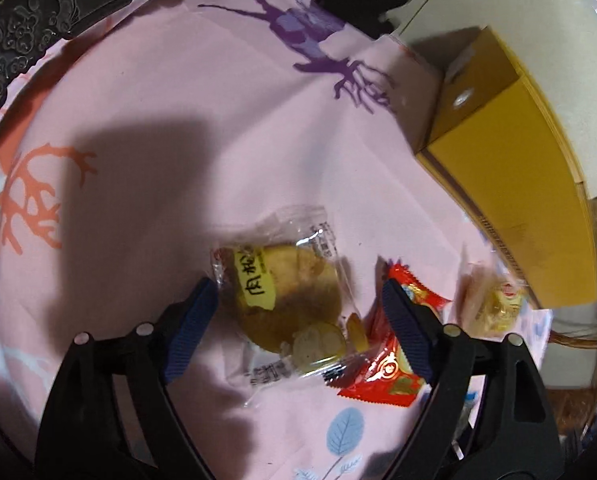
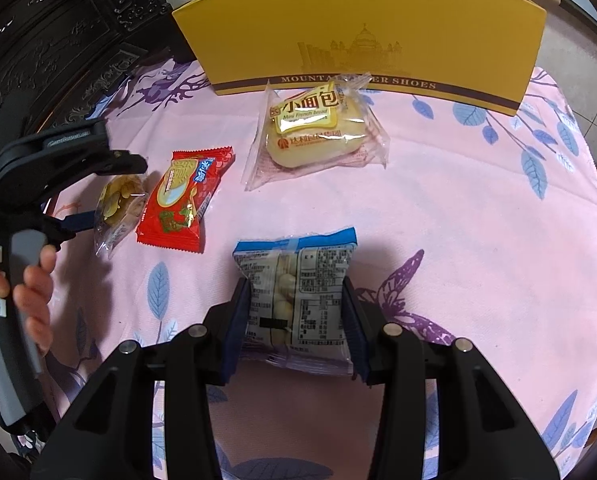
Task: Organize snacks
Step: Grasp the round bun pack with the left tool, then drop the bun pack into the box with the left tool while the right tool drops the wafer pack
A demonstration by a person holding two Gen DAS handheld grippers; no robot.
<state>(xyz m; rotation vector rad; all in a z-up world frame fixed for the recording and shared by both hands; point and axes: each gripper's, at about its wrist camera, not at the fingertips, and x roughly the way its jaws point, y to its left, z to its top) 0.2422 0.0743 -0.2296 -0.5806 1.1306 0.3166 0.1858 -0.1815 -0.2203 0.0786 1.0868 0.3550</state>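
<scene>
The left gripper (image 1: 298, 316) stood wide, its pads either side of the cake pack (image 1: 286, 300) but not pressing it; the left pad sat just at the wrapper's edge, the right pad lay over the red pack (image 1: 382, 360) beside it. The cake pack lay flat on the pink cloth (image 1: 178, 120), touching and partly overlapping the red pack; the yellow box (image 1: 510, 184) stood well apart at the cloth's far side.

The right gripper (image 2: 296, 320) was narrowed on the blue-topped pack (image 2: 294, 288), pads pressed against both its sides, the pack near the cloth's front. The bread pack (image 2: 318, 128) lay just before the box.

The cake pack looked light and soft; its clear film was probably slippery and crinkly, and the cake inside would likely crumble under a hard squeeze. A gentle hold across the cake's middle, where the film is filled, seemed safer than the loose sealed ends, which could slide out; the right pad would need to clear the red pack first, or both might lift together.
</scene>
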